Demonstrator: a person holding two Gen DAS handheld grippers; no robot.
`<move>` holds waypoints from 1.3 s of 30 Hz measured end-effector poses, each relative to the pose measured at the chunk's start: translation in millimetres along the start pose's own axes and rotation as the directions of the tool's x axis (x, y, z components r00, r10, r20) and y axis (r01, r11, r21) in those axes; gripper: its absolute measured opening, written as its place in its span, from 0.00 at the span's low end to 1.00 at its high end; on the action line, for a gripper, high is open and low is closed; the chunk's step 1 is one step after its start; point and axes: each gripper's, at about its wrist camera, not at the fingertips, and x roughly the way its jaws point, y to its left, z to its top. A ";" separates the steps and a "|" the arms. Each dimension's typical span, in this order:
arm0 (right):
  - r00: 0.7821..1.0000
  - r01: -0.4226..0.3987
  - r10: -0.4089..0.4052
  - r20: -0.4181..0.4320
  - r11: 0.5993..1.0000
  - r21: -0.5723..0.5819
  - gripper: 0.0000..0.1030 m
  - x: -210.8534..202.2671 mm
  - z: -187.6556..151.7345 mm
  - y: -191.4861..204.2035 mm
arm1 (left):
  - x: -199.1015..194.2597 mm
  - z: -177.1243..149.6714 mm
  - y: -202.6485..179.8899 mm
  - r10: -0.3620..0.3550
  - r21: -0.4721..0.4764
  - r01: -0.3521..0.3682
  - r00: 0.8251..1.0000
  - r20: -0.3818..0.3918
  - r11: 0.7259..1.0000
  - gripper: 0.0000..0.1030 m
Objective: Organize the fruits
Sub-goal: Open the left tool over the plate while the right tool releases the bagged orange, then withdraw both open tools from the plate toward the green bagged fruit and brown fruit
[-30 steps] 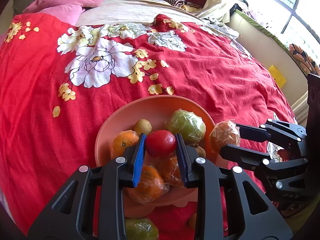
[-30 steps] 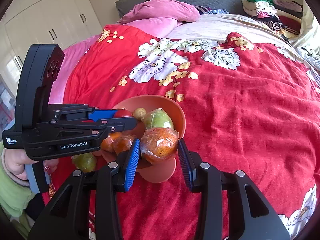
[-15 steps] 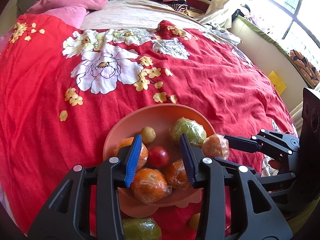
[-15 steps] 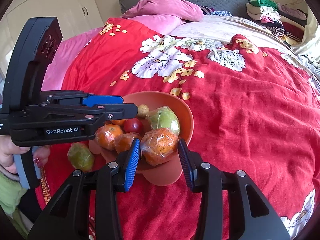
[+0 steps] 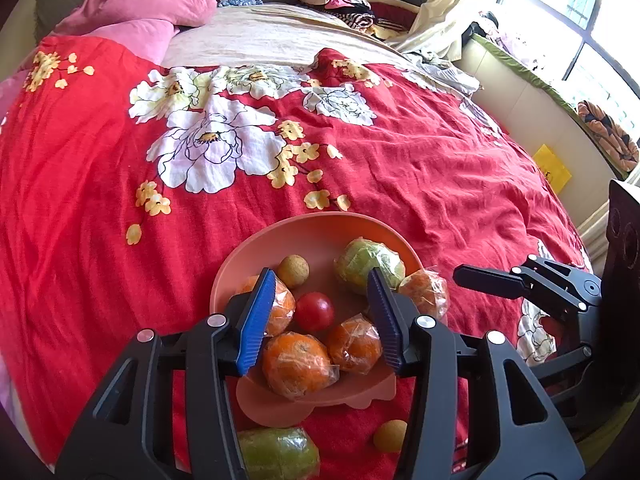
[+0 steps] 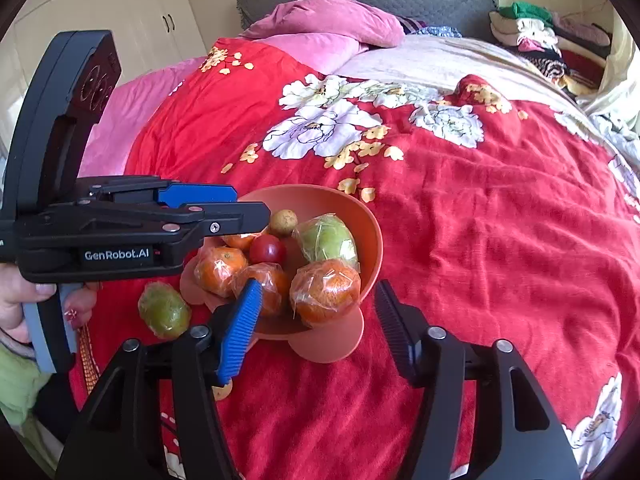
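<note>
over the red floral bed (image 5: 400,168), from the left wrist, the left hand-held gripper (image 5: 322,312) has just been opening, jaws apart above the tomato (image 5: 315,311), which sits free in the pink bowl (image 5: 288,232) among wrapped oranges. from the right wrist, the right hand-held gripper (image 6: 318,308) has just been spreading too, its pads clear of the wrapped orange (image 6: 325,290) resting at the bowl's near edge.

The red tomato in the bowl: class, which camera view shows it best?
The left wrist view: the tomato lies unobstructed, whole, between that gripper's fingers, inside the bowl. The right wrist view shows it smaller, partly behind the left gripper's finger.
</note>
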 end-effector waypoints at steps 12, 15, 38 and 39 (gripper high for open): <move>0.998 0.040 -0.040 0.042 0.999 0.008 0.79 -24.4 -7.6 4.4 | -11.1 -5.8 -1.7 0.001 -0.009 -0.001 1.000 0.017 1.000 0.62; 0.997 0.045 -0.046 0.056 0.999 0.011 0.82 -31.3 -8.4 5.8 | -14.9 -6.4 -2.3 0.004 -0.008 -0.004 1.000 0.025 1.000 0.67; 0.993 0.067 -0.065 0.099 0.998 -0.020 0.89 -57.5 -10.8 32.8 | -48.6 -22.6 1.5 0.033 -0.024 -0.031 0.997 0.067 0.999 0.87; 0.993 0.067 -0.064 0.100 0.998 -0.022 0.89 -58.3 -10.9 34.0 | -50.1 -24.2 2.2 0.035 -0.027 -0.033 0.997 0.069 0.999 0.88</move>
